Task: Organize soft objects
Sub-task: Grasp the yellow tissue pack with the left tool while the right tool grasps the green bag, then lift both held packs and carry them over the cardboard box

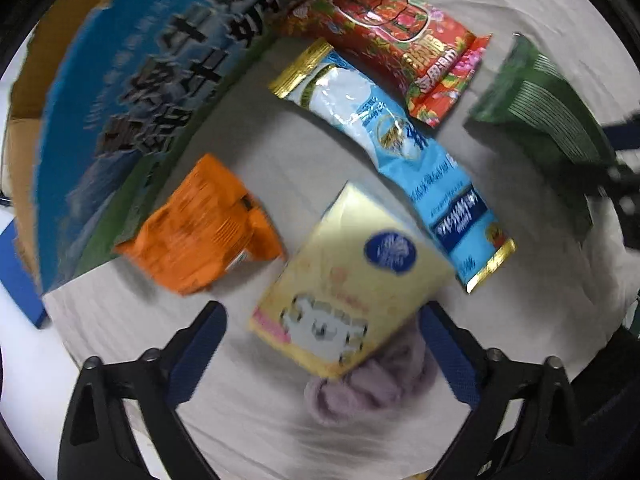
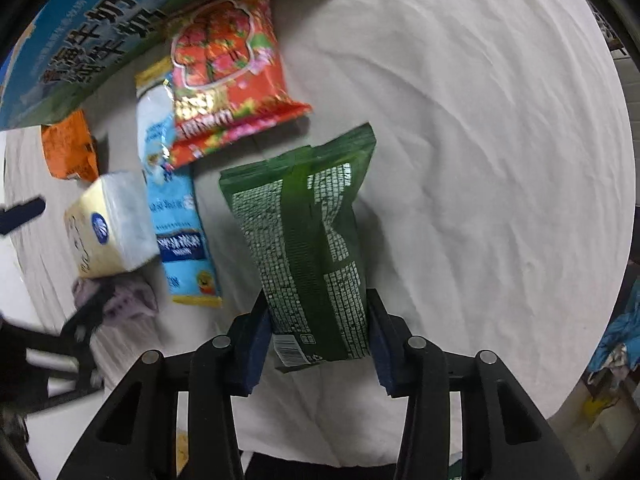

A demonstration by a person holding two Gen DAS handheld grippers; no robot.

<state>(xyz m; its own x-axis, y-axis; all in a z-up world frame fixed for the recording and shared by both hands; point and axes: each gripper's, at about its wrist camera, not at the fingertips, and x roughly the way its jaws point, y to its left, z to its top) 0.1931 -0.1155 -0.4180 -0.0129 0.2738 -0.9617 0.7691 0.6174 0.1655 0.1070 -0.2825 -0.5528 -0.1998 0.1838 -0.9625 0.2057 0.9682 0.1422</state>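
My right gripper is shut on a green snack packet and holds it above the white cloth; it also shows in the left wrist view. My left gripper is open, its jaws either side of a yellow tissue pack that lies on a lilac cloth. An orange packet, a light-blue packet and a red packet lie beyond. The right wrist view also shows the tissue pack, the lilac cloth, the light-blue packet, the red packet and the orange packet.
A blue and green milk carton box stands at the left behind the packets, also in the right wrist view. A white cloth covers the round table. Clutter lies off the table's right edge.
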